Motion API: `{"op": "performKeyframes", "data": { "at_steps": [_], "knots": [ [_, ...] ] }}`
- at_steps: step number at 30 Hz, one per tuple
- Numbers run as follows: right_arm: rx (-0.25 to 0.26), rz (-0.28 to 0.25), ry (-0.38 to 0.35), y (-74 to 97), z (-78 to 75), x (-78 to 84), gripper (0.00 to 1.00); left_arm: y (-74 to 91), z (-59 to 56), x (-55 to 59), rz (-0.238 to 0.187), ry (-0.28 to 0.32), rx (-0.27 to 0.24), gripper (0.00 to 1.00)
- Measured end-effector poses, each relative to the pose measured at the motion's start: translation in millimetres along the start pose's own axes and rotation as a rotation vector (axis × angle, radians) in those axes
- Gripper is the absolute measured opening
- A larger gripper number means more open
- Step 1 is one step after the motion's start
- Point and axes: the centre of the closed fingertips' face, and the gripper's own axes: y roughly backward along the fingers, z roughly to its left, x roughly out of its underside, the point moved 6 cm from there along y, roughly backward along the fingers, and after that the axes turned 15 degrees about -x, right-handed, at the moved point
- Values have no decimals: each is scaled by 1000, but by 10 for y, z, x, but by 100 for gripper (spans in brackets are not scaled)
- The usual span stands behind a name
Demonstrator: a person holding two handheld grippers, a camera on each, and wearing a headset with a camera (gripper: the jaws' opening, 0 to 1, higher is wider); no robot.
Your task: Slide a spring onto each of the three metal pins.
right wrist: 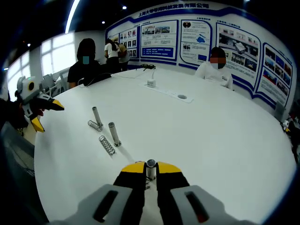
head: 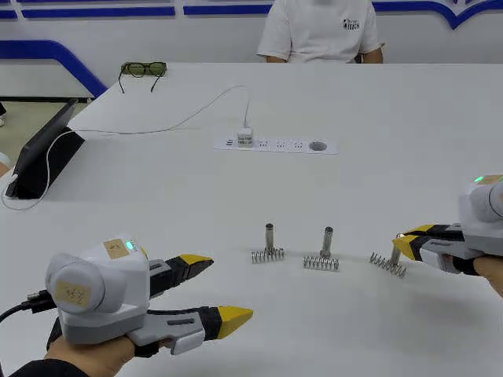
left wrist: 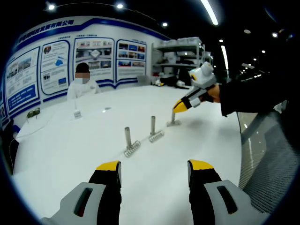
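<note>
Fingers [head: 232,314] of the left gripper [head: 228,287] stand wide apart and hold nothing, low over the near left of the white desk [head: 157,196], well short of the work. Ahead of them three metal pins stand upright in a row, each with a small coil lying on its side at its foot, and none is threaded yet. The left pin [head: 269,236] has the left spring [head: 268,255] just beside its base. The middle pin [head: 327,239] has the middle spring [head: 321,263] lying the same way. Farther right, the right spring [head: 388,264] lies slantwise by the right pin [right wrist: 151,163], and the right gripper [head: 402,242] has its fingers drawn narrow on either side of that pin near its top, seemingly clasping it. The springs look like thin wire coils, so they should be very light, apt to roll, and quick to squash or flick away under a hard pinch. A gentle hold across the coil near one end would probably suit, leaving the other end open to pass over a pin top. The pins look stiff and smooth, but they are slim and may topple if knocked, so bracing one while threading seems wise.
</note>
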Motion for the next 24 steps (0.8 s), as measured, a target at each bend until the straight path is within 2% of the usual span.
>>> {"op": "performKeyframes", "data": {
  "at_steps": [15, 20, 24],
  "knots": [
    [-14, 29, 12, -14, 21, 77, 11, 51, -29, 29, 5, -3, -2, 59],
    [-19, 51, 15, 37, 16, 174, 13, 57, -26, 33, 6, -3, -4, 59],
    [-49, 79, 28, 45, 43, 266, 13, 49, -39, 29, 5, -5, 0, 59]
  ]
}}
